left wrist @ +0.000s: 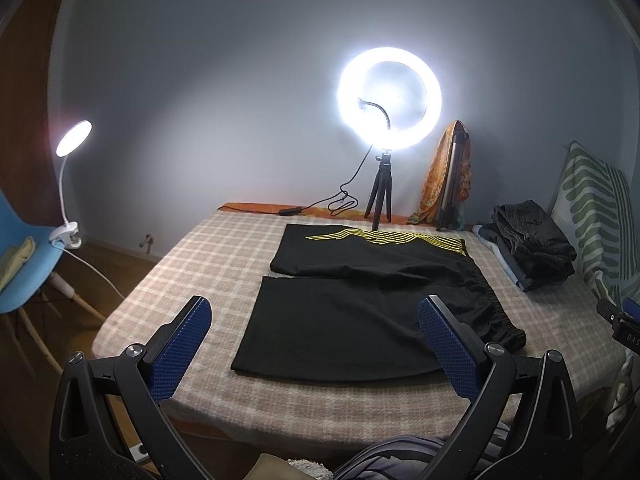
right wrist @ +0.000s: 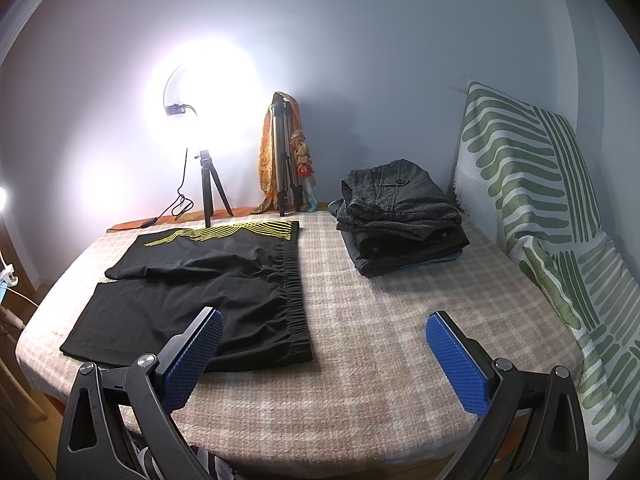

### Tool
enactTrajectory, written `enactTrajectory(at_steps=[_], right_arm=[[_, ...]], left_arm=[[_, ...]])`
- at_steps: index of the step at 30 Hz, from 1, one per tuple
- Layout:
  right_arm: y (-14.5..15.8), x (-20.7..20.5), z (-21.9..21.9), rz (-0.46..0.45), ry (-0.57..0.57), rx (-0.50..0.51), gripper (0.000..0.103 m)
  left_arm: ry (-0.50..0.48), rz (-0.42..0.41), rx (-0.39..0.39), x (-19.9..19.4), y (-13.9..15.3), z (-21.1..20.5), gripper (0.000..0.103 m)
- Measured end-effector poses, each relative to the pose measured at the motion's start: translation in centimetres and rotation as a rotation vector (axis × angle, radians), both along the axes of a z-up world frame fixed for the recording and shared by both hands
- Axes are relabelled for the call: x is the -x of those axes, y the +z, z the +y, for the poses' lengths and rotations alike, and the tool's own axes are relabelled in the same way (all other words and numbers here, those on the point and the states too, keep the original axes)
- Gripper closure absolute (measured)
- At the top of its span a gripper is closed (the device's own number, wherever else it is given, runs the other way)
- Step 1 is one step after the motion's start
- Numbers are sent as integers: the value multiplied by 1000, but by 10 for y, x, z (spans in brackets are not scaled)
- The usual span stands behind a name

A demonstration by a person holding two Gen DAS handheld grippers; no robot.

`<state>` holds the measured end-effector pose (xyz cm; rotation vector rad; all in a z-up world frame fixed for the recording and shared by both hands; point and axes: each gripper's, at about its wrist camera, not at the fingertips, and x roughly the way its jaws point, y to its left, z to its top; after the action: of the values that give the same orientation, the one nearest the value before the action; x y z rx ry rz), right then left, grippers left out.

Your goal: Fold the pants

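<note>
With the left gripper (left wrist: 314,322) and right gripper (right wrist: 324,336) both spread wide and empty above the near edge of the checked bed (right wrist: 380,320), the black shorts (right wrist: 200,296) lying flat could bunch if thin fabric slips a shallow pinch.

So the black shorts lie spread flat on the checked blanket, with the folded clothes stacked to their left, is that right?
Not quite: the folded clothes are stacked to the right of the black shorts, as the right wrist view shows. The shorts do lie flat on the checked blanket.
</note>
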<state>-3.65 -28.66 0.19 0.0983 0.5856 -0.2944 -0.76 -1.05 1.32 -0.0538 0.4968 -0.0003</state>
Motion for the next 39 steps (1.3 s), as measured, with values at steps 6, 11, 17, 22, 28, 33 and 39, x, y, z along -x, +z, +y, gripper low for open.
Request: enactTrajectory(at_steps=[6, 11, 17, 22, 28, 33, 39], right_arm=[[-2, -1, 1, 0, 1, 3, 0], [-4, -2, 0, 2, 5, -1, 0], [-7, -7, -7, 9, 15, -40, 2], [-11, -12, -11, 29, 27, -17, 7], [-16, -18, -23, 26, 37, -55, 7], [-15, -22, -27, 4, 70, -44, 7], [-22, -38, -17, 40, 172, 57, 7]], left_arm=[[-3, 1, -6, -1, -2, 0, 0], [-2, -3, -11, -1, -4, -1, 0], [-5, 11, -21, -7, -9, 7, 0], [-40, 29, -31, -13, -16, 12, 0], [-120, 49, -56, -22, -29, 19, 0], [-175, 73, -87, -31, -41, 25, 3], [-246, 150, -140, -45, -68, 33, 14]])
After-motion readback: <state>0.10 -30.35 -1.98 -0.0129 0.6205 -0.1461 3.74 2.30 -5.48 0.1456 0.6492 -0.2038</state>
